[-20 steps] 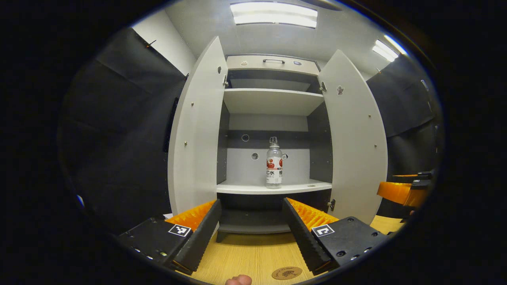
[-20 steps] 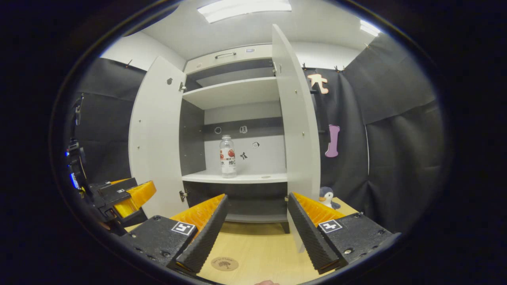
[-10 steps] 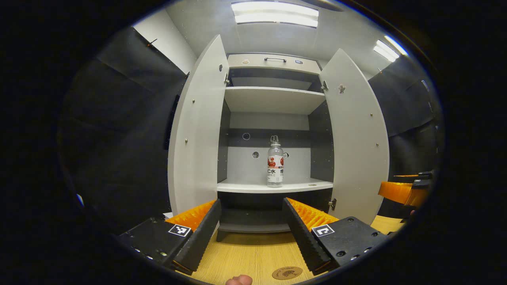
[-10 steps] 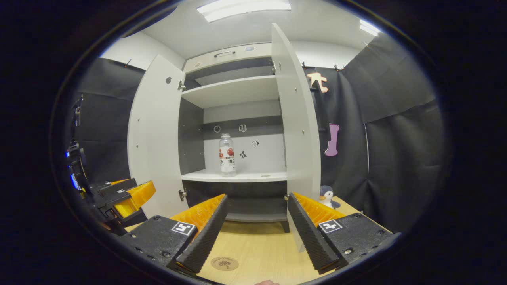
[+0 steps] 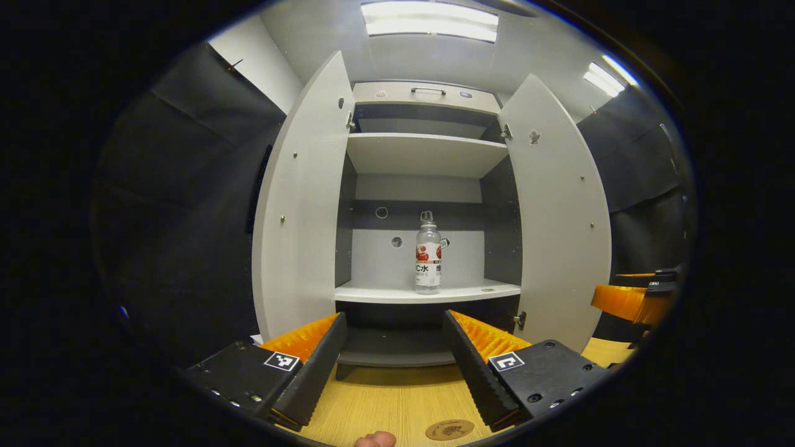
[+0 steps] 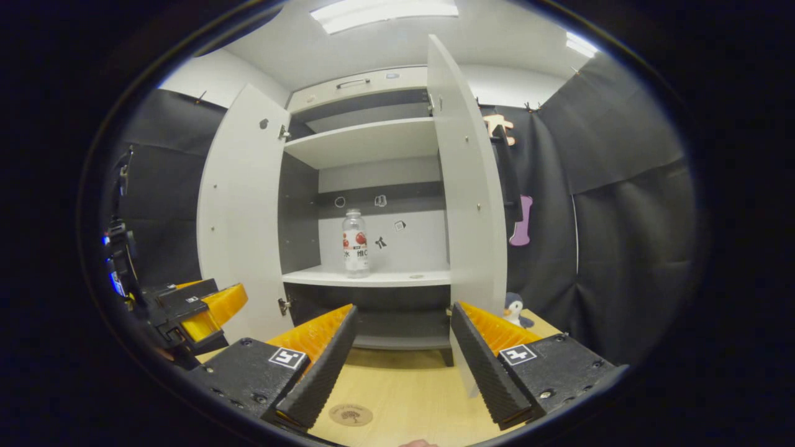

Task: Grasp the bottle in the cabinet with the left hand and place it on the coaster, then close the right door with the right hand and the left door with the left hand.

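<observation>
The left tongs [image 5: 392,347] are hanging released over the tabletop [image 5: 397,403], fingers spread wide with nothing between them, and the bottle [image 5: 428,254] is standing upright straight ahead of them and well apart, on the middle shelf [image 5: 385,293] of the open cabinet [image 5: 425,99]. The reach for the bottle looks to be the step in hand. To do it well, the tongs should probably be rising to shelf height and travelling forward between the two open doors, keeping level so both fingers are passing either side of the bottle's body below its narrow neck, then squeezing gently.

The bottle is looking like clear, thin plastic with a smooth wrapped label, so it is likely slippery and liable to tip if nudged by one finger first. The left door [image 5: 301,205] and the right door [image 5: 559,205] are flat, matt, pale panels with small hinges.

The coaster [image 5: 449,429] is lying just below and slightly right of the left tongs, a thin round disc that seems to be wood or cork, on the wood-grain tabletop. The right tongs [image 6: 402,354] are also released and empty, waiting short of the right door's edge, and a small penguin toy [image 6: 514,308] is sitting just beyond their right finger.
</observation>
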The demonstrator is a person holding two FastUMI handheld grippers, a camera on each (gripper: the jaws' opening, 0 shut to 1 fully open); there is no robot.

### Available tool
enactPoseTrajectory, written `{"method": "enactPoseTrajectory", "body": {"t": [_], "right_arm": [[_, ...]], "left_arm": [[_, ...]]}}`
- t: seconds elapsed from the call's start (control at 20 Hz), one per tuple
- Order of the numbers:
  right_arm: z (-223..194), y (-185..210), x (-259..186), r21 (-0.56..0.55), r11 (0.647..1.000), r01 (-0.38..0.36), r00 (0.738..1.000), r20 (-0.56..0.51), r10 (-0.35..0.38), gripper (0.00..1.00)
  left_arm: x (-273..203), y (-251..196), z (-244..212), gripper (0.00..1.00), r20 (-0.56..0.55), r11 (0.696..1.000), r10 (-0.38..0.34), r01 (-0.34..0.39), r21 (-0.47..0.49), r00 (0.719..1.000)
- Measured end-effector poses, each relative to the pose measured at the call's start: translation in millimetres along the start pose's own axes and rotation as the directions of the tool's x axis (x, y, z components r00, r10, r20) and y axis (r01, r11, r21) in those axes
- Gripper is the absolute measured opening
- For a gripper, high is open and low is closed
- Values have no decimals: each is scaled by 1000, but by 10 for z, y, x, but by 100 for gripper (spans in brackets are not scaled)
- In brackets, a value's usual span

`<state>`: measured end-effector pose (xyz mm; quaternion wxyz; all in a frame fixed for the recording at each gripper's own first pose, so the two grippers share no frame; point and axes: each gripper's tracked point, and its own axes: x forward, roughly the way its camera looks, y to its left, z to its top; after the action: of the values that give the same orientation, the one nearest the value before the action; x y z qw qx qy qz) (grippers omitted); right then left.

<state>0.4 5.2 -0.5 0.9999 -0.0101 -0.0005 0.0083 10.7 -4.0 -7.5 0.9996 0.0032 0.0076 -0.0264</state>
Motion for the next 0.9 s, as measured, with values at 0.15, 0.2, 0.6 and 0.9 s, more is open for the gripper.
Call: {"method": "enactPoseTrajectory", "body": {"t": [0.15, 0.2, 0.6, 0.9], "right_arm": [[18, 15, 59, -1, 1000, 1, 1000, -2, -1, 93], [23, 10, 57, -2, 1000, 2, 1000, -2, -2, 93], [53, -40, 27, 2, 1000, 10, 1000, 12, -10, 98], [150, -21, 19, -16, 1000, 0, 1000, 30, 0, 98]], "left_arm": [[47, -14, 10, 95, 1, 1000, -6, 6, -9, 1000], [57, -23, 21, 95, 4, 1000, -8, 8, -15, 1000], [238, -126, 219, 95, 25, 998, -31, 33, -58, 999], [922, -421, 403, 99, 60, 985, -130, 136, -106, 990]]}}
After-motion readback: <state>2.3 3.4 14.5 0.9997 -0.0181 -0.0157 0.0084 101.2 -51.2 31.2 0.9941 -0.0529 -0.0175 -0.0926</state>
